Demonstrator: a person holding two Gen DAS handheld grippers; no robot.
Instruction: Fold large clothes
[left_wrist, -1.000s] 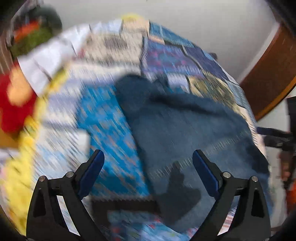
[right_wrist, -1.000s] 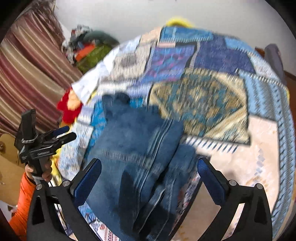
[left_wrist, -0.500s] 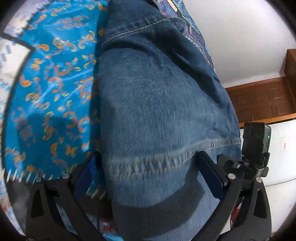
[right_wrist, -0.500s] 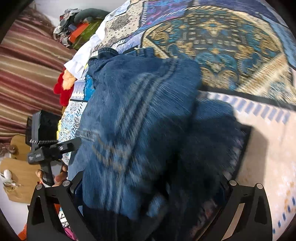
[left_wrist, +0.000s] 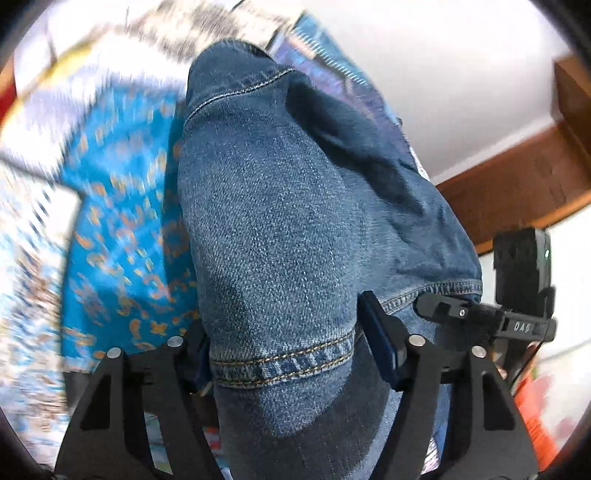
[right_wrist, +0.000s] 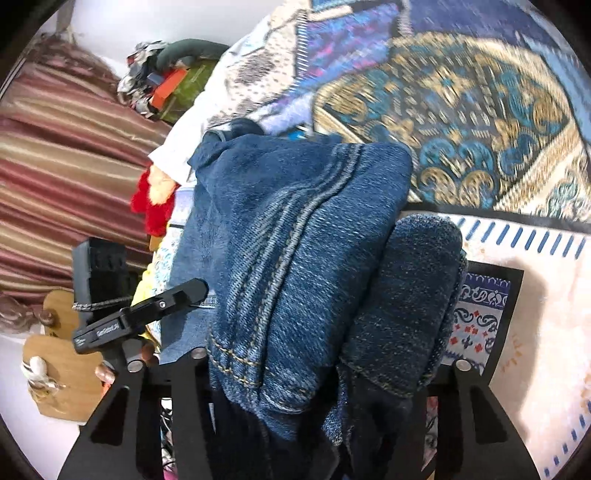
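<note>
Both tongs closing on the jeans (left_wrist: 280, 229) at the near edge of the bed (right_wrist: 461, 110): left tongs (left_wrist: 284, 354) around a hemmed leg, right tongs (right_wrist: 325, 373) around bunched layers. I can't tell if the pads bite yet. Risk: right grabs uneven layers, one slips, fold skews. No containers in sight.

Patchwork bedspread (right_wrist: 461, 110), striped curtain (right_wrist: 55, 155), red plush toy (right_wrist: 155, 210)

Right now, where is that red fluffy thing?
In the right wrist view the red fluffy thing lies at the left edge of the bed, just left of the jeans and below a white cloth, with the striped curtain behind.
</note>
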